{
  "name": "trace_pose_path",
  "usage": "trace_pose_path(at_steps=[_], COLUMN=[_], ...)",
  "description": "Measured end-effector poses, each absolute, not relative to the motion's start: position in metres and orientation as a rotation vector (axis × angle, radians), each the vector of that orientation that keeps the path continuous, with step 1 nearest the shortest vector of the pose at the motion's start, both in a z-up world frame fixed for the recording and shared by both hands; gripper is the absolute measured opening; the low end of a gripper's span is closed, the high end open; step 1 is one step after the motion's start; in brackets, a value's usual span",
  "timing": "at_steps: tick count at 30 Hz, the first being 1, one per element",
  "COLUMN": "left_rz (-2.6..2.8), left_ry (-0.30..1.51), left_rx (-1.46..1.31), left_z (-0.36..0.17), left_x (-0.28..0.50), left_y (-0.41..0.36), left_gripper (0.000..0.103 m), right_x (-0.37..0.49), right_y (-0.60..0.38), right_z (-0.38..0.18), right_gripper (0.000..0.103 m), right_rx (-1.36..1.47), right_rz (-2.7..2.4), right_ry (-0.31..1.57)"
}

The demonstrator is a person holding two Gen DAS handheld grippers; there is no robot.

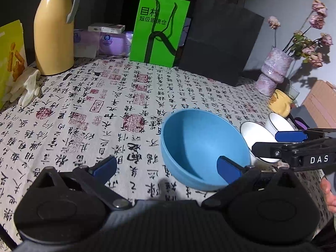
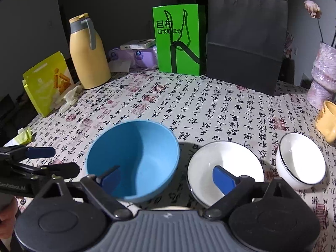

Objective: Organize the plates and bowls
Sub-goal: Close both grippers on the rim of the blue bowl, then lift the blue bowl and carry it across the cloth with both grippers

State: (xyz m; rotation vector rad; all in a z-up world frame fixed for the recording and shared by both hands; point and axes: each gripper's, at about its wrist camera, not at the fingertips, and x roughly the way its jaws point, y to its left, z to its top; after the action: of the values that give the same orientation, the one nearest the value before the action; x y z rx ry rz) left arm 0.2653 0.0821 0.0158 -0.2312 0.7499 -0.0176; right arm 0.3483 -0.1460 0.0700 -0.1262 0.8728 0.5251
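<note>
a matte blue bowl (image 2: 132,161) – round, deep, smooth – sits on the calligraphy-print tablecloth (image 2: 189,109), just beside two glossy white bowls, the nearer (image 2: 225,171) wide and the farther (image 2: 300,160) smaller, both dark-rimmed. the right gripper (image 2: 167,177) is spread and grips nothing – one finger over the blue bowl, one over the nearer white bowl. the left gripper (image 1: 167,168) is spread wide too, empty.
</note>
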Motion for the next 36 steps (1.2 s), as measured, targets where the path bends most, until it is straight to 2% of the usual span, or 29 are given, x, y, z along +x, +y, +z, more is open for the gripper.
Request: trace_pose_path(at_steps=[1, 5, 7, 10, 12, 13, 15, 16, 20, 22, 27, 32, 36], left_rz=[-0.012, -0.008, -0.004, 0.012, 0.021, 0.023, 0.017, 0.017, 0.011, 0.009, -0.004, 0.014, 0.015], left_ry=[0.760, 0.795, 0.811, 0.830, 0.851, 0.864, 0.891, 0.901, 0.937, 0.952, 0.978, 0.970, 0.969], left_rx=[-0.230, -0.245, -0.245, -0.249, -0.256, -0.265, -0.281, -0.288, -0.313, -0.320, -0.342, -0.342, -0.350], left_z=[0.015, 0.011, 0.009, 0.005, 0.003, 0.001, -0.003, -0.005, -0.010, -0.012, -0.016, -0.015, -0.015], left_x=[0.271, 0.290, 0.298, 0.308, 0.315, 0.318, 0.322, 0.323, 0.326, 0.327, 0.329, 0.330, 0.330], left_y=[0.082, 0.084, 0.084, 0.083, 0.084, 0.085, 0.086, 0.086, 0.087, 0.088, 0.088, 0.087, 0.089], left_gripper=[0.103, 0.103, 0.103, 0.098, 0.089, 0.086, 0.074, 0.072, 0.050, 0.042, 0.016, 0.015, 0.015], right_x=[0.353, 0.369, 0.376, 0.385, 0.390, 0.392, 0.396, 0.397, 0.400, 0.402, 0.403, 0.402, 0.403], right_y=[-0.144, -0.134, -0.129, -0.125, -0.123, -0.122, -0.120, -0.120, -0.118, -0.117, -0.116, -0.114, -0.116], right_z=[0.069, 0.063, 0.059, 0.053, 0.049, 0.047, 0.044, 0.043, 0.038, 0.036, 0.030, 0.028, 0.027], right_gripper=[0.081, 0.070, 0.058, 0.047, 0.042, 0.041, 0.040, 0.038, 0.031, 0.024, 0.019, 0.011, 0.010], right_rx=[-0.128, -0.144, -0.155, -0.159, -0.156, -0.153, -0.148, -0.148, -0.152, -0.155, -0.155, -0.162, -0.146], right_rz=[0.524, 0.523, 0.522, 0.522, 0.524, 0.526, 0.526, 0.526, 0.531, 0.529, 0.538, 0.521, 0.519], right_ry=[0.877, 0.894, 0.902, 0.922, 0.936, 0.944, 0.956, 0.960, 0.982, 0.998, 1.027, 1.030, 1.038])
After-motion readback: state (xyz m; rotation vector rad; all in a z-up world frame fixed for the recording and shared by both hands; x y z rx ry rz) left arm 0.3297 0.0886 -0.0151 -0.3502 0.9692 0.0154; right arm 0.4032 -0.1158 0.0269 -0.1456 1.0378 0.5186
